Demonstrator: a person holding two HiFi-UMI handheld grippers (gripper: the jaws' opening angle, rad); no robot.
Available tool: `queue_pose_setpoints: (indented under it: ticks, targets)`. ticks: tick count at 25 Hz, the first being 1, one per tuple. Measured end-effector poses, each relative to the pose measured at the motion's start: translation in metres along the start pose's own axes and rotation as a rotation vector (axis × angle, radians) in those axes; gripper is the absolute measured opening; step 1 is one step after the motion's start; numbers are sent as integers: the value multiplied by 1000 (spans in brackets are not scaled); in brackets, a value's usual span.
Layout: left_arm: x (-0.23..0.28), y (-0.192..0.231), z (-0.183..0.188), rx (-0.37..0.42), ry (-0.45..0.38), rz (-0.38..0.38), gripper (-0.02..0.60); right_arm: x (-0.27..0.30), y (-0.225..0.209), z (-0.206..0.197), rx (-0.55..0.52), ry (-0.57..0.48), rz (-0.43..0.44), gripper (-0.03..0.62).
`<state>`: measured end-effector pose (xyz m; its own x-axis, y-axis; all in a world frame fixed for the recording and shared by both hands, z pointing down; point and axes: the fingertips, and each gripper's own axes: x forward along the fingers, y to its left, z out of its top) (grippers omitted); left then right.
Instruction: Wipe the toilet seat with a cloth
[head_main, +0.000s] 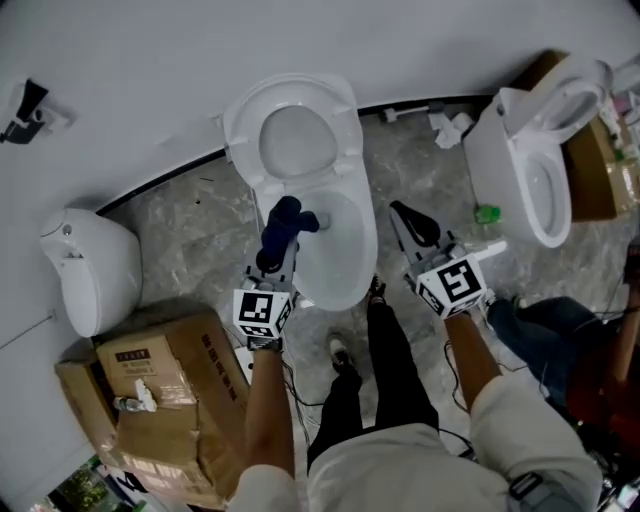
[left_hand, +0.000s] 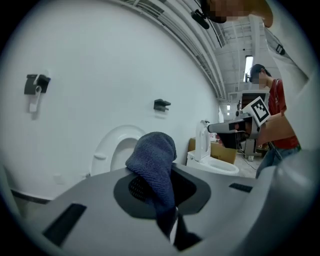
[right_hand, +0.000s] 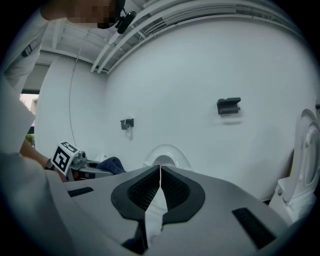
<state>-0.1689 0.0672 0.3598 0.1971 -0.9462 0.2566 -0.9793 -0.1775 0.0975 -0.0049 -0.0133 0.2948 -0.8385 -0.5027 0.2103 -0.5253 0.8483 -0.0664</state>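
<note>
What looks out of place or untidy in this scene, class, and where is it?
Crumpled white litter lies on the floor by the wall, between the middle toilet and the right toilet, and a small green thing lies loose beside the right one. Cardboard boxes are stacked askew at the left.

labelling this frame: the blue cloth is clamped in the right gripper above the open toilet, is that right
Not quite. The blue cloth is clamped in the left gripper, not the right gripper, whose jaws are shut on nothing. The left gripper view shows it. It is above the open toilet.
</note>
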Motion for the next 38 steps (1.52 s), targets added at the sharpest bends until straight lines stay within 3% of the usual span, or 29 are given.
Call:
queue_pose_setpoints:
  ticks: [10,20,25,29,35,38]
  targets:
    - [90,66,-138,-66,169,40,37,66,-31,-96,-6,106,3,29]
    - [149,107,-229,-216,285,156,37,93,-36,-132,-1,130,30,29]
    - [174,120,-249,-278,299,185,37,97,-41,-144,9,151,28,29]
    - [176,145,-255,-358,280,262,37,100,-44,-150,25,161,12,29]
    - [159,191,-236,-354,235,368,37,104,-42,-152,8,171,23,29]
    - [149,203,-226,-338,228,387,37,104,-39,-146,6,159,19,29]
